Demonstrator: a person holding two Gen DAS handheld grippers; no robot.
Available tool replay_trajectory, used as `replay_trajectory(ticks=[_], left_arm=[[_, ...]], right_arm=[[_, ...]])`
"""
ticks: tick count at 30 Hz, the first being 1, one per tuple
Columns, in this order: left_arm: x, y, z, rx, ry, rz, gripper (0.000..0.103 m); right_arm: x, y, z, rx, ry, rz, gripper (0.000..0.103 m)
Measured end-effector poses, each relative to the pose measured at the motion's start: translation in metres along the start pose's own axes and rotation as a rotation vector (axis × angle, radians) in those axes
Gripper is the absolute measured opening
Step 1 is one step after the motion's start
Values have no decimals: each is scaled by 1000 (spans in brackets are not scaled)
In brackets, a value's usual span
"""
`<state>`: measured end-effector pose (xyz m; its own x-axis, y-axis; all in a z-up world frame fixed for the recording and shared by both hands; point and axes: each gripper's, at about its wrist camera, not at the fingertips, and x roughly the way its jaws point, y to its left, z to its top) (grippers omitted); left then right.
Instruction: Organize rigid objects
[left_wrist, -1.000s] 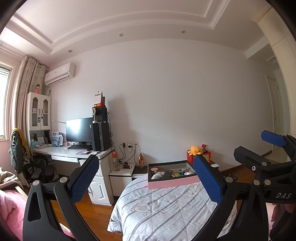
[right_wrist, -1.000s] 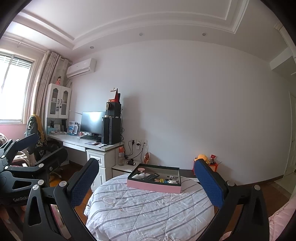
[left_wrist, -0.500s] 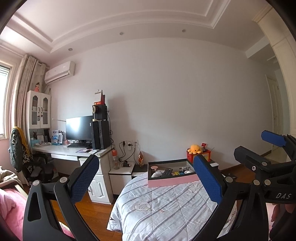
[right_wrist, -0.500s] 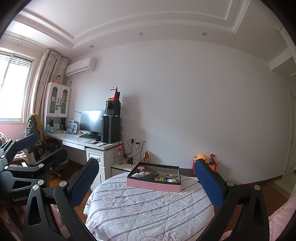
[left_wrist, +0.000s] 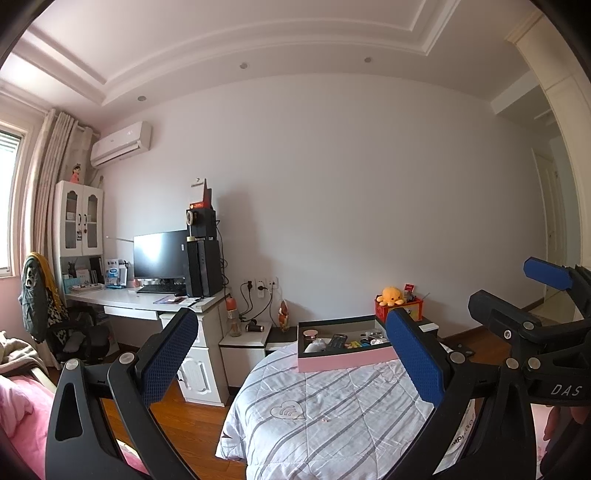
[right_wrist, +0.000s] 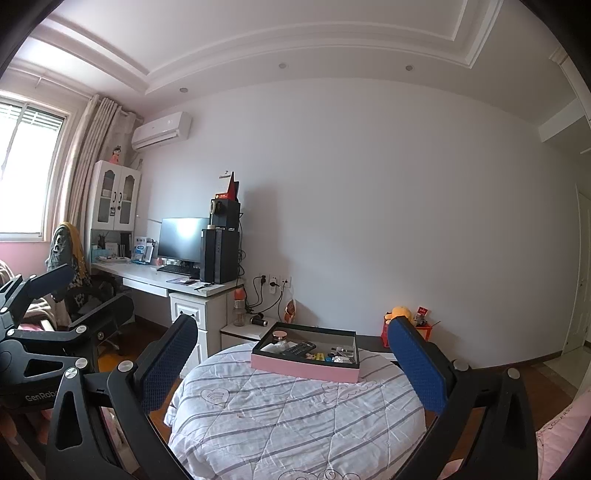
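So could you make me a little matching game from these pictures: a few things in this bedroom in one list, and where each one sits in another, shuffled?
Things
1. pink shallow cardboard tray
2. black flat computer monitor
3. orange plush octopus
4. white wall air conditioner

Places
A. high on the wall near the curtain
B. on the striped quilted bedcover
C. on the white desk
D. on top of a red crate beyond the bed

Pairs: 1-B, 2-C, 3-D, 4-A
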<state>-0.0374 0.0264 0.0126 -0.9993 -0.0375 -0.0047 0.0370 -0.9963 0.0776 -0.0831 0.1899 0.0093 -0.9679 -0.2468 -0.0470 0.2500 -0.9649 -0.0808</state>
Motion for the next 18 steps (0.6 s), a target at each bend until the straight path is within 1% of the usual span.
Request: replay_trajectory(ticks=[7, 18], left_arm=[[2, 0, -1, -8, 3, -1, 103], [2, 3, -5, 2, -19, 13, 103]], right_arm=[[0, 0, 0, -6, 2, -3, 103], [3, 2, 0, -13, 6, 2, 103]])
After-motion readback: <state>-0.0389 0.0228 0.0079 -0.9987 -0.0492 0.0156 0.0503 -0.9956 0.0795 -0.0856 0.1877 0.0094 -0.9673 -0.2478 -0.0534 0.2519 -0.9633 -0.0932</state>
